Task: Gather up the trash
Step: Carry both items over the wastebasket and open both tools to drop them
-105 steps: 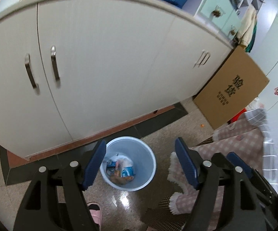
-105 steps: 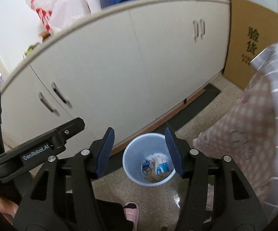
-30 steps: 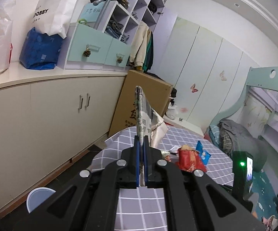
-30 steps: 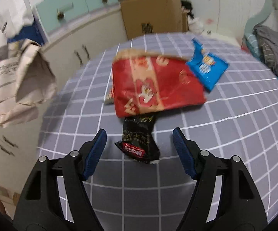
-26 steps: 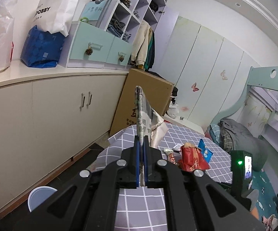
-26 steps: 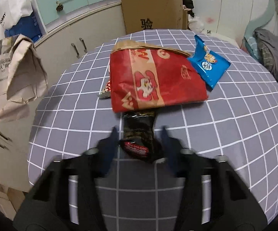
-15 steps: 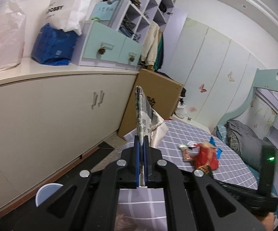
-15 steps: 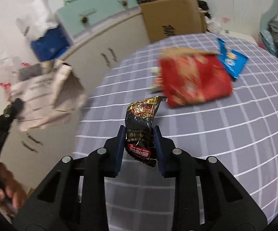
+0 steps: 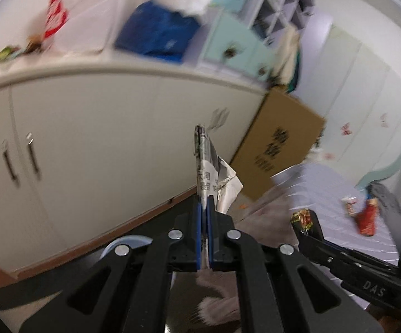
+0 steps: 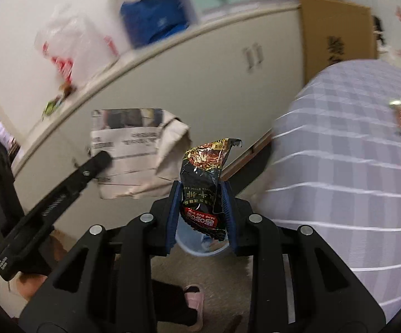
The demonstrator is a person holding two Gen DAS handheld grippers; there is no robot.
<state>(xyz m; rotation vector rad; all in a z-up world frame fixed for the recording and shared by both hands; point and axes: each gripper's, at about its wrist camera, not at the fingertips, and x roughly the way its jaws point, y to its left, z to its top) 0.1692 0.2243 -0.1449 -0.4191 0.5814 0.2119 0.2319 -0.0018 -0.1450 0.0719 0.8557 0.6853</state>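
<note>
My left gripper (image 9: 204,208) is shut on a crumpled newspaper sheet (image 9: 211,169), held edge-on and upright; the sheet also shows in the right wrist view (image 10: 136,155). My right gripper (image 10: 202,194) is shut on a black snack wrapper (image 10: 206,180), which also shows in the left wrist view (image 9: 303,219). The light blue trash bin (image 9: 125,245) stands on the floor below the left gripper, mostly hidden; in the right wrist view the bin (image 10: 200,245) is just behind and below the wrapper. A red wrapper (image 9: 367,219) lies on the checked table.
White cabinets (image 9: 103,144) stand behind the bin, with a cardboard box (image 9: 281,144) leaning at their right end. The table with a grey checked cloth (image 10: 353,172) is to the right. A pink slipper (image 10: 195,302) is on the floor.
Both grippers have swung left and down from the table toward the cabinets and bin. The right gripper closed on the black wrapper and lifted it off the table.
</note>
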